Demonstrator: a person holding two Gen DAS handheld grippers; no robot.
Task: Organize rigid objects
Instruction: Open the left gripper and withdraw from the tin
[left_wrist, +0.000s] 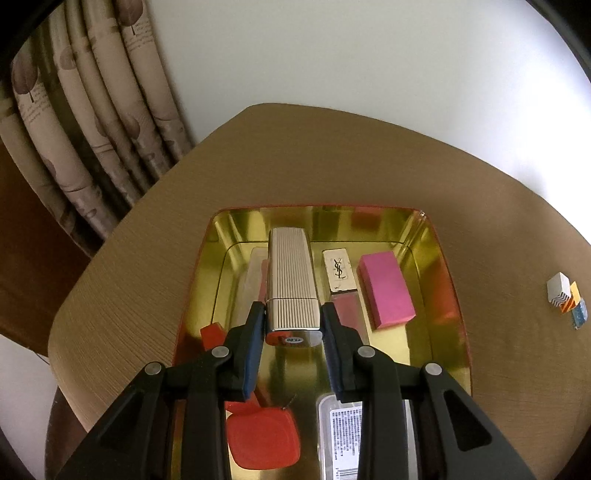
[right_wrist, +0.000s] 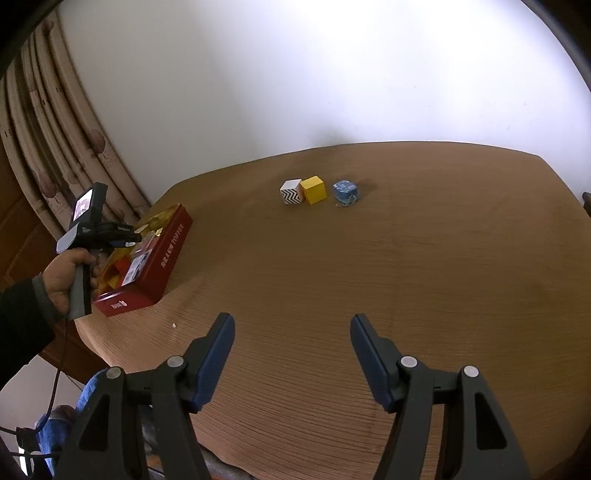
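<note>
Gripping a ribbed gold case (left_wrist: 293, 284), left fingers (left_wrist: 258, 317) hover over the tin (left_wrist: 448, 295); right fingers (right_wrist: 221, 350) gape above the wooden table (right_wrist: 406, 277).

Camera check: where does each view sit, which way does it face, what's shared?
Left wrist: on the left gripper, looking down into the gold-lined red tin; fingers clamp a ribbed silver case.
Right wrist: on the right gripper, open, facing across the brown table; a hand shows.
Shared: tin, three small cubes.
</note>
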